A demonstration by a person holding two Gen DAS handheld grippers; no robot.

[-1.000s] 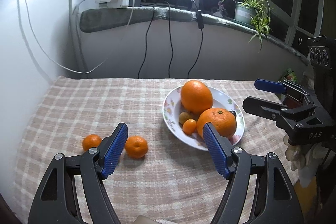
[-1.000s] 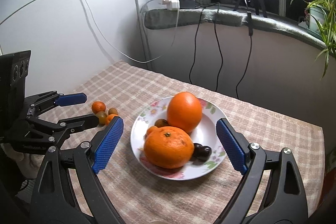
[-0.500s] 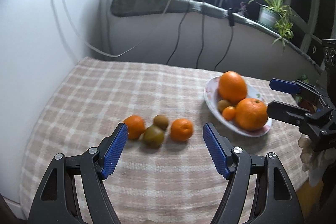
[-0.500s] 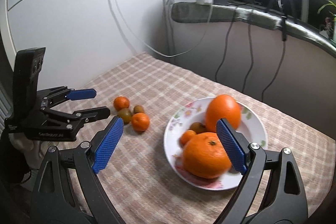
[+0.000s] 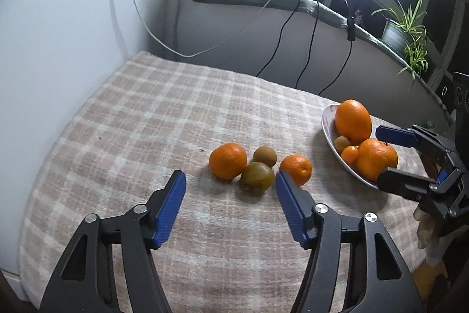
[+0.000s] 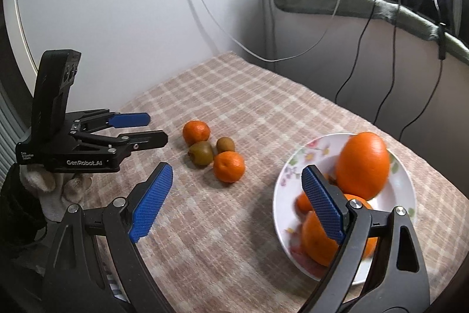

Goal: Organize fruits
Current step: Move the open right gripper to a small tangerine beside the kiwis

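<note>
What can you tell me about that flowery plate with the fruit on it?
The plate is round, white and glossy, probably ceramic, with small painted flowers around its rim. It sits flat on the checked cloth, to the right of four loose fruits. It holds two big oranges, a small orange fruit and a brownish one, all bunched together. The right gripper hangs open just before it, one blue pad covering part of it; nothing grips it.

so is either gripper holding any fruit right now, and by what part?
Nothing is held. The left gripper has just been closing its jaws, but they are empty, short of the loose fruit on the cloth. The right gripper is open and empty beside the plate.
</note>
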